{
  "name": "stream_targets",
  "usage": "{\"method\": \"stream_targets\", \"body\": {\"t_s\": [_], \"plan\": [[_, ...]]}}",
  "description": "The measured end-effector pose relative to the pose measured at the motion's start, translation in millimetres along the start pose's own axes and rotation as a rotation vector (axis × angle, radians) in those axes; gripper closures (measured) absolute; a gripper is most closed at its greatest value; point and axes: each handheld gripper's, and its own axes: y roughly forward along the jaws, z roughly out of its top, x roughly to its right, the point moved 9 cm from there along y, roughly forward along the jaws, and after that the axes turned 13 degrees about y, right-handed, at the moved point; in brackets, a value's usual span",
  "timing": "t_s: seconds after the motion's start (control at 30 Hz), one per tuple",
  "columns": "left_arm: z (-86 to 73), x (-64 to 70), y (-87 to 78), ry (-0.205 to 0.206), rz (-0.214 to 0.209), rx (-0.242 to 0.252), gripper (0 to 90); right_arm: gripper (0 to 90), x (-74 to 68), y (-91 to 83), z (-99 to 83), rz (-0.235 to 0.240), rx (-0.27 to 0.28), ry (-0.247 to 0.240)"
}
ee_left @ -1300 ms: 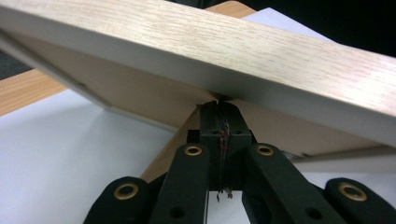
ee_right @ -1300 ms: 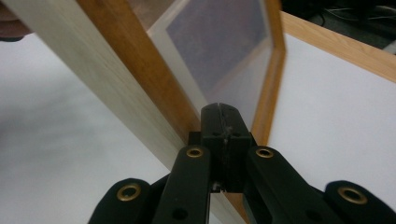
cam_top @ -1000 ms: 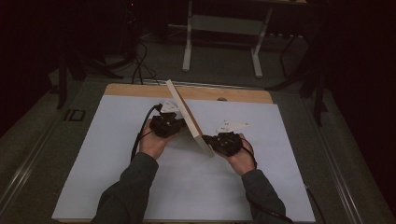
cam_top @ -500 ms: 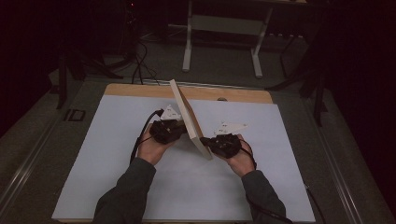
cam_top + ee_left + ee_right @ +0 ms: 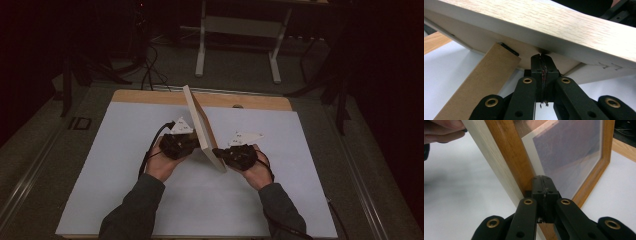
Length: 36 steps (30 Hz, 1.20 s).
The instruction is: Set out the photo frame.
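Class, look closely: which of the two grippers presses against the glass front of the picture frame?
The right gripper: its shut jaws face the picture frame glass, while the left gripper meets the brown backing beside the stand.

A lab or recording studio is suggested, not a home. A table (image 5: pixel 250 101) with a wooden edge is covered by a plain white sheet (image 5: pixel 125 165), lit from above, while the surroundings are left dark. Behind it, a white metal stand (image 5: pixel 239 27) is seen on a grey floor (image 5: pixel 170 70), with black cables (image 5: pixel 150 60) trailed across it and dark equipment frames (image 5: pixel 70 75) placed at the sides; metal rails (image 5: pixel 30 170) are run along the table's flanks.
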Motion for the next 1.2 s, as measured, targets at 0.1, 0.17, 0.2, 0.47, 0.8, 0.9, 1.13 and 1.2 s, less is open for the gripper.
{"method": "stream_targets", "body": {"t_s": [0.1,0.17,0.2,0.47,0.8,0.9,1.13,1.2], "plan": [[-0.8,-1.5,1.5,-0.008,-0.001,-0.002,90.0,90.0,-1.5,0.7,0.4,0.003,0.001,-0.006],[-0.9,-2.1,2.1,-0.006,-0.002,-0.006,90.0,90.0,-2.2,0.8,0.5,0.005,0.001,-0.006],[-0.8,-2.3,2.1,-0.005,-0.003,-0.008,90.0,90.0,-2.5,0.9,0.6,0.005,0.0,-0.008],[-2.1,-6.3,1.7,-0.04,-0.049,0.011,90.0,90.0,-5.8,2.0,2.4,0.016,0.001,-0.01],[-6.3,-13.7,1.9,-0.06,-0.033,0.0,90.0,90.0,-12.1,9.1,6.5,0.027,-0.004,-0.013],[-7.3,-15.4,1.2,-0.074,-0.036,0.006,90.0,90.0,-14.3,11.8,7.9,0.032,-0.004,-0.011],[-11.2,-20.9,-0.9,-0.103,-0.035,0.019,90.0,90.0,-20.4,18.1,10.6,0.04,0.003,-0.014],[-12.9,-22.7,-1.9,-0.111,-0.036,0.023,90.0,90.0,-22.3,21.0,11.6,0.04,0.004,-0.01]]}}
